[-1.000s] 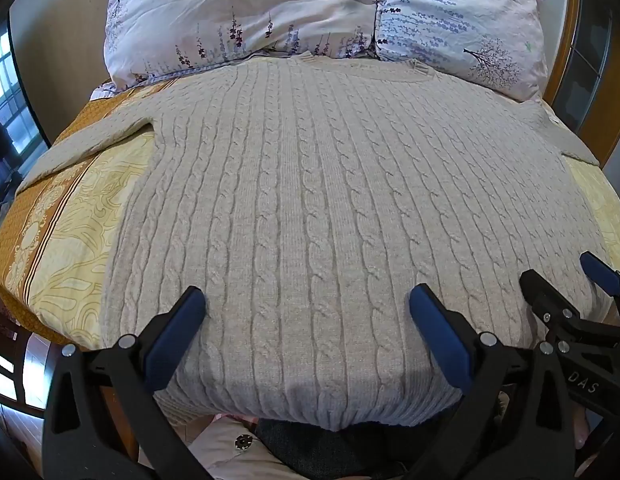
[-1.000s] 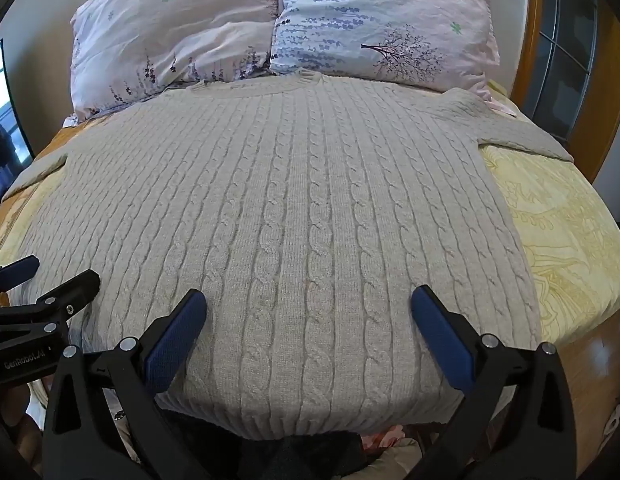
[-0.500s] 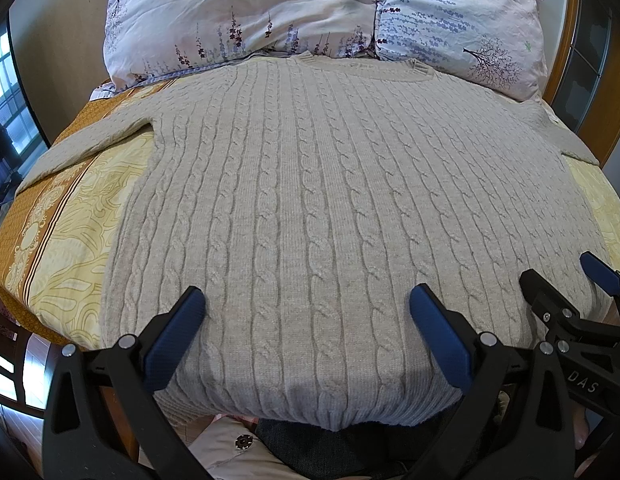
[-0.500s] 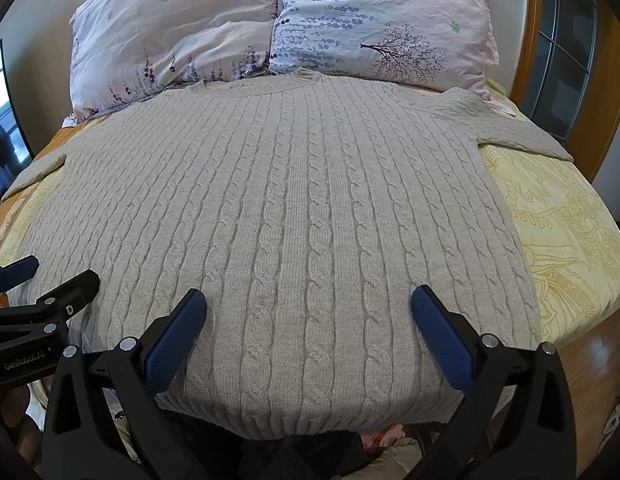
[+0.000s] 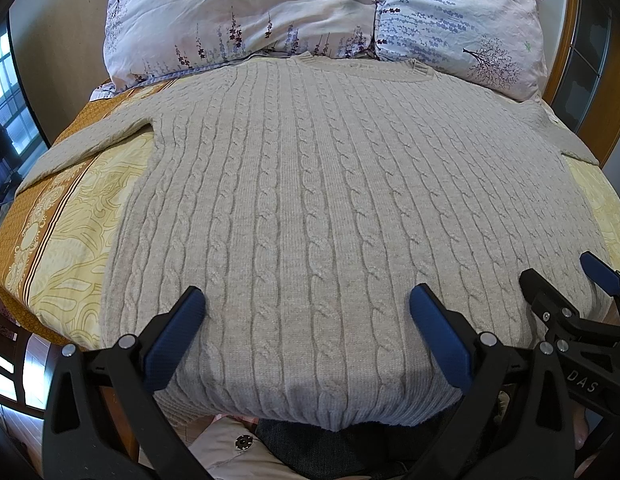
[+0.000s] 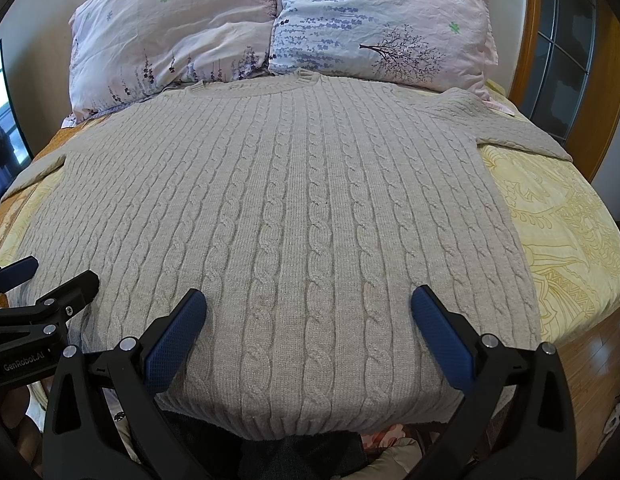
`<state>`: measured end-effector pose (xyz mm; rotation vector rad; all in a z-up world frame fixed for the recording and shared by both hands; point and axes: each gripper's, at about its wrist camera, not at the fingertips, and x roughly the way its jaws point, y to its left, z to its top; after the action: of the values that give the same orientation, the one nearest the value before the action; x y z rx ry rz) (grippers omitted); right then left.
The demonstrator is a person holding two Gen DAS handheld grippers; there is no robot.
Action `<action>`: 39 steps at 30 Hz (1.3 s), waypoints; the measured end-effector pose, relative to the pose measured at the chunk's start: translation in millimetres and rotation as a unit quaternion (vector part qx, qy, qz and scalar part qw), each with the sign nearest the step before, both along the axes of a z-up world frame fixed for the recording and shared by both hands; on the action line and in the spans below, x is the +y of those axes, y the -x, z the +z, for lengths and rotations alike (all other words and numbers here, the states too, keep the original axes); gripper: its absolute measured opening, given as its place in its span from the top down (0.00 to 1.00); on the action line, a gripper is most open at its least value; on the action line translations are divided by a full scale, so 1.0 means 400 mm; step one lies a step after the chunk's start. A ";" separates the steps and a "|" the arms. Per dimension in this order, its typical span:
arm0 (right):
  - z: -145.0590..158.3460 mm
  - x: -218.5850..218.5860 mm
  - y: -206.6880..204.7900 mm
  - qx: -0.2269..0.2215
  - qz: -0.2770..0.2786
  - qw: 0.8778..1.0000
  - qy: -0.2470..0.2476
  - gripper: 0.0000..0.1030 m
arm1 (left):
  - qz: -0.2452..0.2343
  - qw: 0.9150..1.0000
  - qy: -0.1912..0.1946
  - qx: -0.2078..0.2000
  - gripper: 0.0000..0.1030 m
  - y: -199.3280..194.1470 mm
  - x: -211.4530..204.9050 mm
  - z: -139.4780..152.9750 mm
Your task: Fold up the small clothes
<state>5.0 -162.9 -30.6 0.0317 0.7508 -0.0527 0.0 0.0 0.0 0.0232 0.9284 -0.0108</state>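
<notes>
Beige sweater (image 5: 310, 208) ahead of L gripper (image 5: 306, 320)

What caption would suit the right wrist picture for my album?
Open right gripper poised over the hem of a beige cable-knit sweater spread flat on a bed, two floral pillows behind.

A beige cable-knit sweater (image 5: 329, 216) lies flat and unfolded on the bed (image 5: 70, 240), neckline toward the pillows (image 5: 246, 20), sleeves spread out to both sides, and its ribbed hem hanging slightly over the bed's near edge.
</notes>
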 end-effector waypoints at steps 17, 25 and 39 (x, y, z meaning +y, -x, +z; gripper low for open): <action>-0.001 0.002 0.006 0.000 0.000 1.000 0.000 0.01 | 0.000 1.000 0.000 0.000 0.02 0.000 0.000 0.000; -0.001 0.001 0.008 -0.001 0.000 1.000 0.000 0.01 | 0.000 1.000 0.000 -0.001 0.02 0.000 0.000 0.000; 0.000 -0.001 0.004 -0.001 -0.001 1.000 0.000 0.01 | 0.000 1.000 0.000 -0.001 0.02 0.000 0.000 0.000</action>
<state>3.3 -163.2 -30.7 0.0312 0.7478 -0.0541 0.0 0.0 0.0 0.0231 0.9273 -0.0110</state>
